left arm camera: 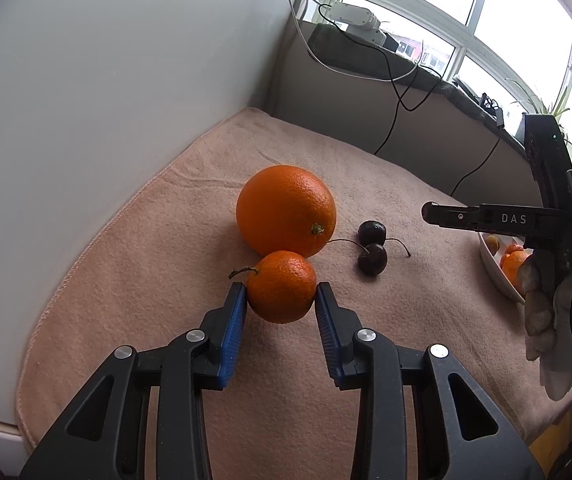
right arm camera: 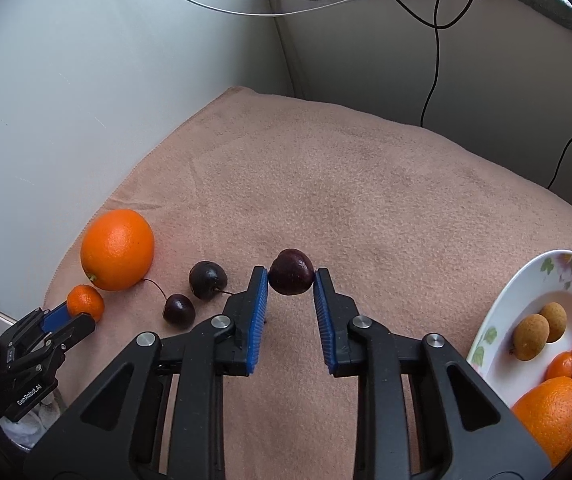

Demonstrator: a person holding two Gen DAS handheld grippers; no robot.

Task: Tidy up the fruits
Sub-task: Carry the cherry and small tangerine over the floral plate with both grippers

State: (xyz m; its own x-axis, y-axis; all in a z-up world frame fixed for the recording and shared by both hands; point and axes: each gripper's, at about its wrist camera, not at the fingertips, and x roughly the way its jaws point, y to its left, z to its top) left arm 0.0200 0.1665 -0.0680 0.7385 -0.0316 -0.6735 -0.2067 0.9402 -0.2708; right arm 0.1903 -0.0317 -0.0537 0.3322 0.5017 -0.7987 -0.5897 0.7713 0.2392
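Remaining on towel [right arm camera: 365, 184]: big orange [right arm camera: 117, 249], two cherries [right arm camera: 194, 294]; several fruits already gathered in plate [right arm camera: 525, 280]; third cherry [right arm camera: 291, 271] clamped by right gripper [right arm camera: 290, 280], mandarin [left arm camera: 281, 286] pinched by left gripper [left arm camera: 281, 294] beside orange

Left gripper [left arm camera: 281, 292]: black plastic linkage arms, round silver pivot screws, ribbed blue pads [left arm camera: 233, 332] on both fingers. Right gripper [right arm camera: 290, 280]: same build. Seen from the left wrist, its black body carries white "DAS" lettering. Left body marked "GenRobot.AI". White fabric glove [left arm camera: 553, 320] on the right hand; a black cable runs alongside.
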